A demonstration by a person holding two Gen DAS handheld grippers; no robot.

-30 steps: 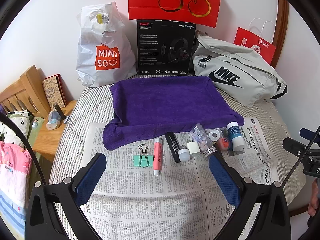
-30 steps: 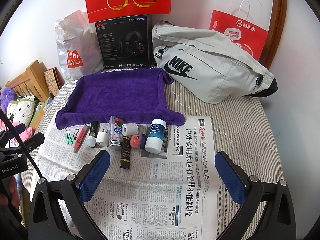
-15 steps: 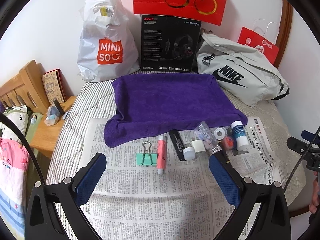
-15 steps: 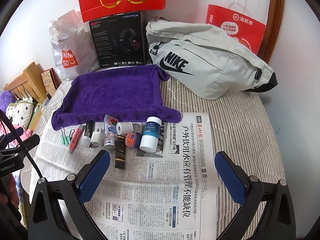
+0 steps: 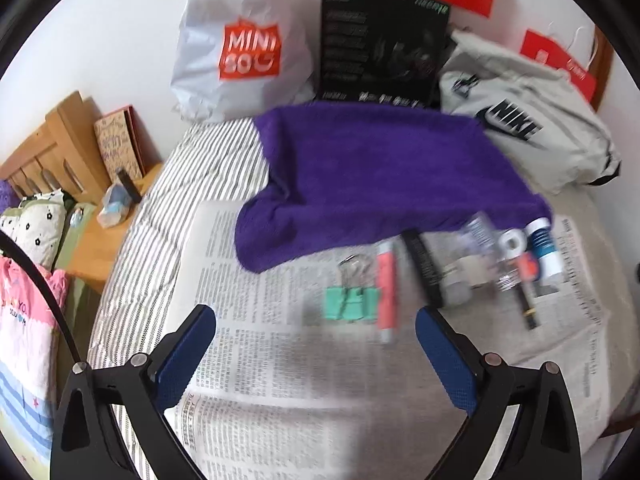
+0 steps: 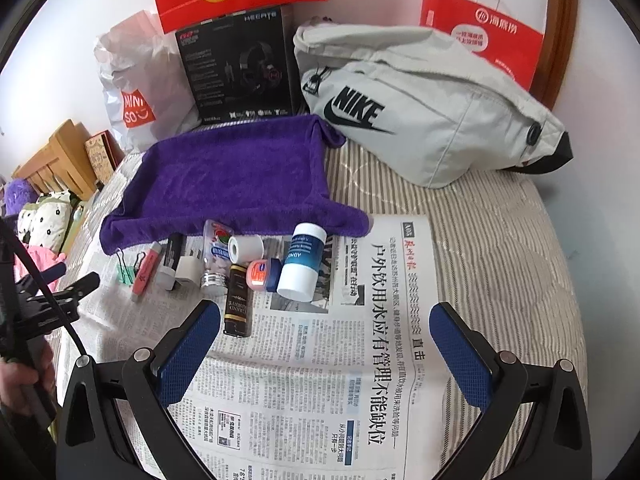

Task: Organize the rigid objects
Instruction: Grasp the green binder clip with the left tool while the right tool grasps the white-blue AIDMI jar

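Observation:
A row of small items lies on the newspaper [image 6: 352, 360] just in front of a purple towel [image 6: 236, 176]: green binder clips [image 5: 351, 303], a pink marker [image 5: 387, 288], a black tube [image 5: 425, 270], a clear bottle [image 6: 216, 252], a tape roll [image 6: 245, 249], a dark brown tube [image 6: 237, 300], an orange tin [image 6: 259, 274] and a white-and-blue bottle [image 6: 302, 262]. My left gripper [image 5: 316, 360] is open, hovering short of the clips and marker. My right gripper [image 6: 326, 354] is open above the newspaper, nearer than the brown tube. Neither holds anything.
Along the wall stand a white Miniso bag [image 5: 240, 48], a black headset box [image 6: 240, 64], a grey Nike bag [image 6: 420, 108] and red paper bags [image 6: 480, 36]. A wooden headboard [image 5: 44, 152] and bedding sit left. A hand [image 6: 22, 376] holds the other gripper's handle.
The left gripper's view has swung left and closer to the row, blurring it; the clips and marker now sit right of centre. The right gripper has edged closer to the row.

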